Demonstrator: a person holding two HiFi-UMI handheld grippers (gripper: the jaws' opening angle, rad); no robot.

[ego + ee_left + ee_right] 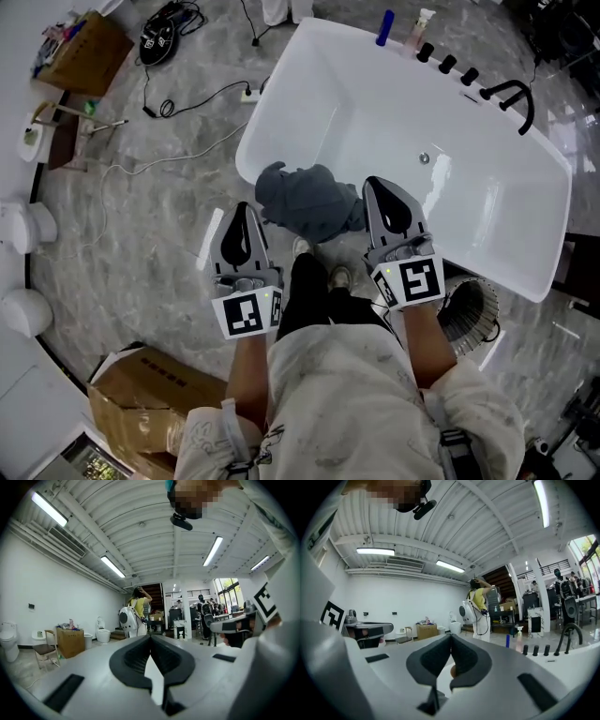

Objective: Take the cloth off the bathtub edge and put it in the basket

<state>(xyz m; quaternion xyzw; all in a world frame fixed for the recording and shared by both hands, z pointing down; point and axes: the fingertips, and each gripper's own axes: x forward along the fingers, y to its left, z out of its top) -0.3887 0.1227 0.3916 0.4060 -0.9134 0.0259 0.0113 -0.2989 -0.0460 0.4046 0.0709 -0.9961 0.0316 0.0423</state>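
Your left gripper (246, 212) and right gripper (376, 189) flank the crumpled grey-blue cloth (305, 202) on the white oval bathtub's (356, 103) near rim, fingers pressed together, seemingly empty.

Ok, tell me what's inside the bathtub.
Only the drain shows in the bathtub; the rest is bare white. The cloth covers the near rim, and the right gripper hides part of the near side.

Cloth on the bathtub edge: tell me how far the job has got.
Nothing is done: the cloth lies draped over the bathtub edge. Nothing in hand: left gripper and right gripper hover near it, jaws together, empty. Left: grip the cloth and carry it to the basket.
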